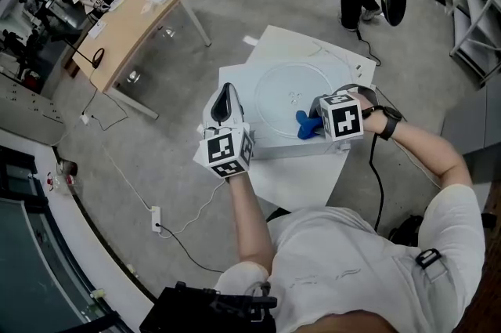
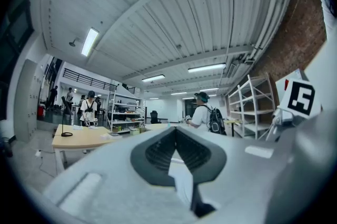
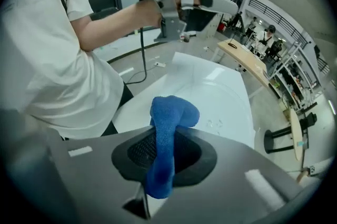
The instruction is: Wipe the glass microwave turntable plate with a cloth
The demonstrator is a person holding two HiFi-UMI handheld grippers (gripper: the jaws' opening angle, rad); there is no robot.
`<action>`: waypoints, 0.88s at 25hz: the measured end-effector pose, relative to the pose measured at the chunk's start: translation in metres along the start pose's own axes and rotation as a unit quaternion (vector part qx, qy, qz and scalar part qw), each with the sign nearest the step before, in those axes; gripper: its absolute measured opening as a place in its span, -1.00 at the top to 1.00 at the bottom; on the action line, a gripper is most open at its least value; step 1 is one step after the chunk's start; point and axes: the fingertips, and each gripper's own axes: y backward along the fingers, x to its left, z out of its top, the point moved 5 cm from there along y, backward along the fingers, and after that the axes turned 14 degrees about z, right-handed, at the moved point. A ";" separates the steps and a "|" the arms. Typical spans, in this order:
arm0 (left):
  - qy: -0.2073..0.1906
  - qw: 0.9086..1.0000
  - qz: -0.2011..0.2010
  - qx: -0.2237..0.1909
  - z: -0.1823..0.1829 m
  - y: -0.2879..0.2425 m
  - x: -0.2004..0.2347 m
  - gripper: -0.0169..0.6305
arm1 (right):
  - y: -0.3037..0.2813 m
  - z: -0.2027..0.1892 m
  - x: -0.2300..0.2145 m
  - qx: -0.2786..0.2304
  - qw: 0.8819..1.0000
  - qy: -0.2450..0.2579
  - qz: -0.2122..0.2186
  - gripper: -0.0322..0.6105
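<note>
right claw (image 3: 167,136) pinching a blue cloth (image 3: 169,112), its bunched end sticking out past the tips. in the head view the cloth sits at the 5 o'clock edge of the glass turntable plate (image 1: 291,92), which lies flat on a pale tabletop (image 1: 246,77). left claw (image 1: 225,100), pressed together and holding nothing, is just beside the plate's 9 o'clock edge, pointing toward 12 o'clock.

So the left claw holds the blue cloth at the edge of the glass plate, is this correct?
Not the left one. It is the right claw that holds the blue cloth at the edge of the glass plate. The right gripper view shows the cloth pinched between its jaws.
</note>
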 end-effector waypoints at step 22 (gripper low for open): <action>0.020 0.999 0.050 0.003 -0.006 0.009 0.043 0.94 | -0.002 0.056 -0.217 -0.019 0.987 -0.070 -0.147 0.72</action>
